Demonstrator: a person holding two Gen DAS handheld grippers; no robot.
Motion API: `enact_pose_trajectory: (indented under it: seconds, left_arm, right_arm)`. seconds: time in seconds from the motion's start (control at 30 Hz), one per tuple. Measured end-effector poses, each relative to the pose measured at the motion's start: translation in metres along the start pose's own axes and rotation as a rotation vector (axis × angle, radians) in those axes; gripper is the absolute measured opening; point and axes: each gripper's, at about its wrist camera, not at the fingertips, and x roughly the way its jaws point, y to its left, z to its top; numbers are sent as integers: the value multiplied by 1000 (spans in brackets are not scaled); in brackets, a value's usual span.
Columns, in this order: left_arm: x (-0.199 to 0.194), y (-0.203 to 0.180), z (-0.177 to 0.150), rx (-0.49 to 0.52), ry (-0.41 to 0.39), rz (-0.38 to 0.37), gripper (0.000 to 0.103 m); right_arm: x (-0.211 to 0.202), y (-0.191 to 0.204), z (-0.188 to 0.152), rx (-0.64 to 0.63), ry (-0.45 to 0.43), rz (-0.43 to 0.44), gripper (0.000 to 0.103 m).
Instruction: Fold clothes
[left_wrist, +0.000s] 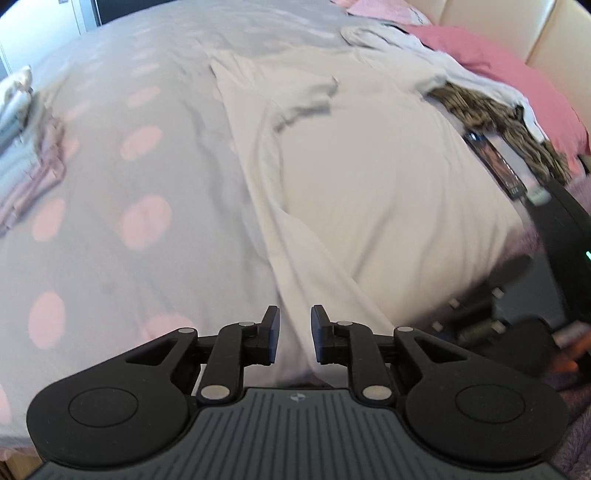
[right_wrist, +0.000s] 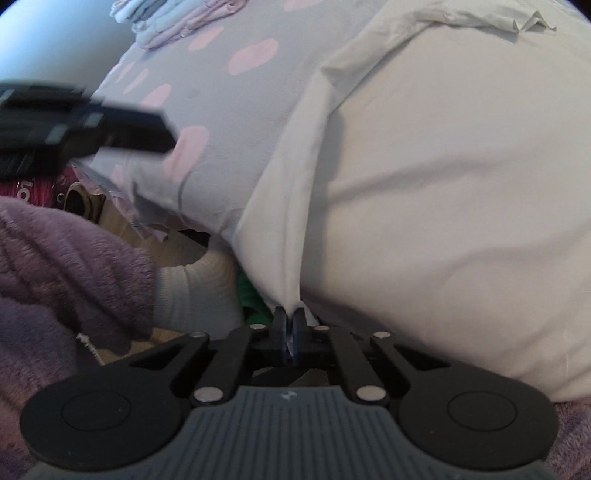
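Right tongs (right_wrist: 289, 325): pads pressed together on the near hem of the white T-shirt (right_wrist: 443, 184), cloth pinched between them at the bed edge.

Left tongs (left_wrist: 294, 334): jaws slightly apart, nothing between them; they hover over the shirt's near left corner.

The shirt lies spread on the bed (left_wrist: 110, 166), grey cover with pink dots, running from 6 o'clock up toward 12 in the left wrist view. One long side edge is turned inward, and a short sleeve (left_wrist: 306, 99) lies folded over the body at about 12 o'clock.

Judgement: folding of this shirt is begun, not finished; cross folds remain.

A stack of folded clothes (left_wrist: 22, 147) sits at 9 o'clock; a heap of unfolded garments (left_wrist: 480, 107) waits at 2 o'clock near the pink pillow (left_wrist: 517, 74).
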Motion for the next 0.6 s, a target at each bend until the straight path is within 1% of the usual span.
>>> enact_pose_trajectory:
  seconds: [0.07, 0.13, 0.2, 0.33, 0.4, 0.47, 0.53, 0.6]
  left_arm:
    - [-2, 10, 15, -5, -19, 21, 17]
    - [0, 21, 32, -7, -26, 60, 17]
    - [4, 31, 48, 16, -30, 81, 17]
    - [18, 49, 83, 50, -23, 77, 17]
    - [25, 56, 102, 82, -45, 79, 17]
    - [35, 59, 125, 103, -75, 59, 18]
    - [47, 59, 149, 109, -100, 34, 29]
    - [64, 53, 175, 127, -120, 10, 35]
  right_arm:
    - [-12, 1, -1, -1, -17, 8, 3]
    - [-23, 2, 0, 6, -35, 18, 3]
    - [-32, 1, 2, 2, -49, 10, 3]
    - [-42, -10, 1, 26, -37, -30, 3]
    - [-46, -20, -1, 49, -20, -51, 3]
    - [-46, -29, -3, 71, 2, -61, 3]
    - [-43, -38, -3, 99, 23, -55, 3]
    - [-38, -44, -3, 126, 37, -38, 3]
